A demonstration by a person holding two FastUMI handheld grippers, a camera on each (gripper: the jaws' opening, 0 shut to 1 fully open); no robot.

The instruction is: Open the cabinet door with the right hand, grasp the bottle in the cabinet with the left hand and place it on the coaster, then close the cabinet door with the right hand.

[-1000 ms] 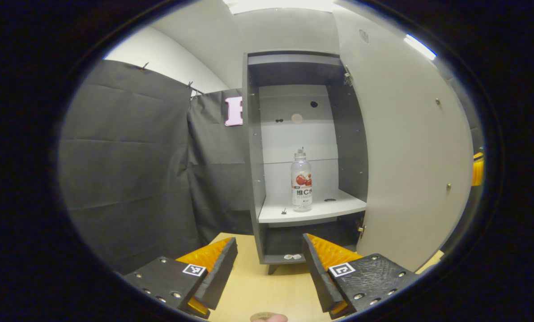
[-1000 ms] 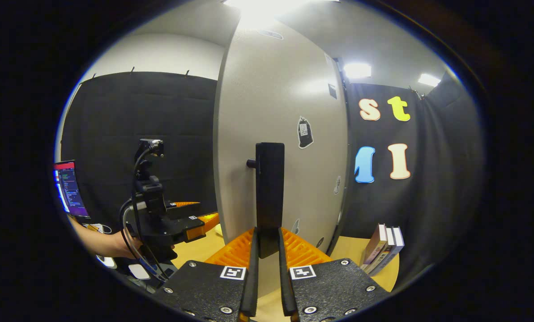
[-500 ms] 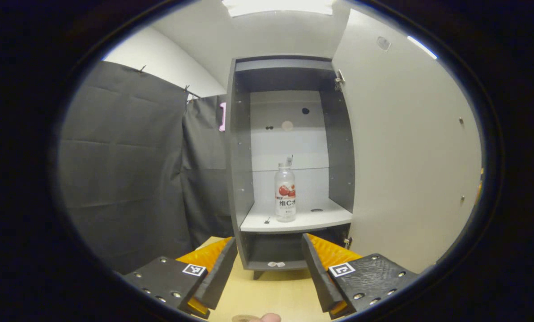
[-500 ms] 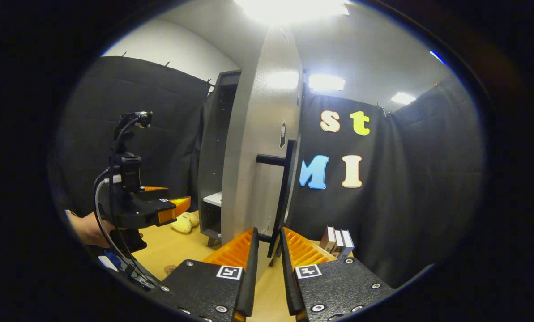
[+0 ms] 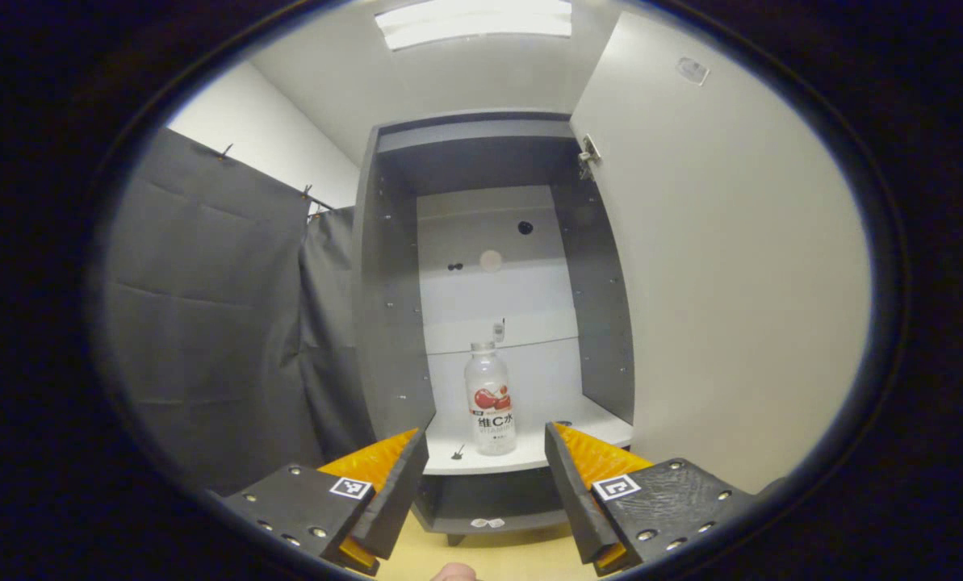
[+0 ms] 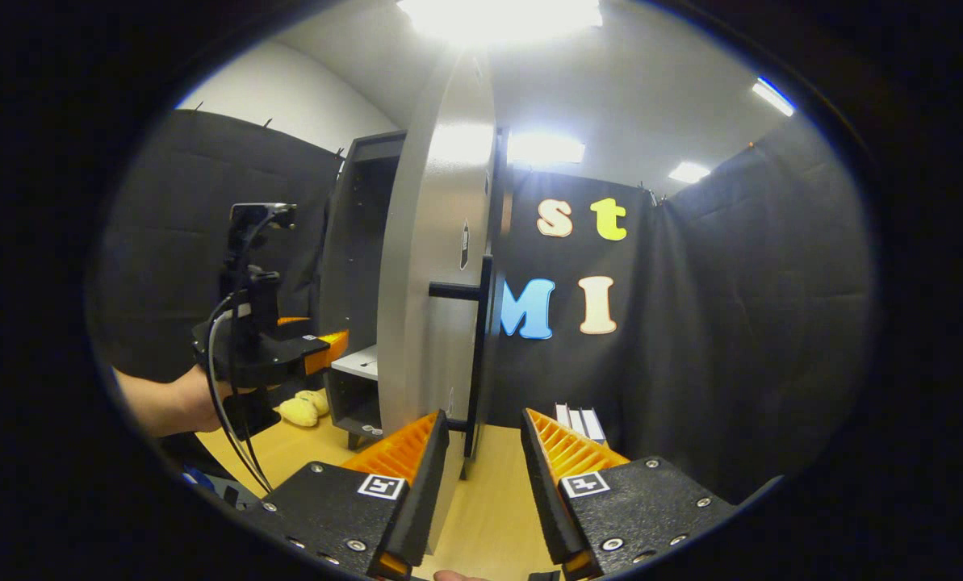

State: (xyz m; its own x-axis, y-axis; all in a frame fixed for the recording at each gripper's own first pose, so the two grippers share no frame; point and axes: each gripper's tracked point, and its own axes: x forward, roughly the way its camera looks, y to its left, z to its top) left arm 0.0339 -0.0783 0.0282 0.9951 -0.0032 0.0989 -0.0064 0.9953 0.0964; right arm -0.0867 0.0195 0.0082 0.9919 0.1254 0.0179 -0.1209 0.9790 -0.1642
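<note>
The cabinet door (image 5: 723,266) stands swung wide, taking up the right half of the left gripper view, so the cabinet (image 5: 384,323) is open in the middle of the frame and the way in is unobstructed. The bottle (image 5: 490,397) stands upright on the pale shelf (image 5: 529,452), low in the centre of that view and a little left of the shelf's middle, nothing beside it but a small dark speck on the shelf. The left gripper (image 5: 487,484) has its jaws spread with nothing between them, and the bottle shows just above the gap at the bottom of the frame: that framing suggests the tool is being lined up to go straight in and take the bottle by its body, though it is not yet at the shelf. In the right gripper view the door is seen almost edge-on in the centre, its dark bar handle (image 6: 475,355) running down toward the bottom of the frame. The right gripper (image 6: 481,476) sits with its fingers apart and empty, the handle's lower end just beyond the gap, so I judge the opening step done and this hand parked near the handle for closing. At the left of that view a hand (image 6: 198,399) holds the left gripper, aimed at the cabinet. I cannot make out the coaster.
</note>
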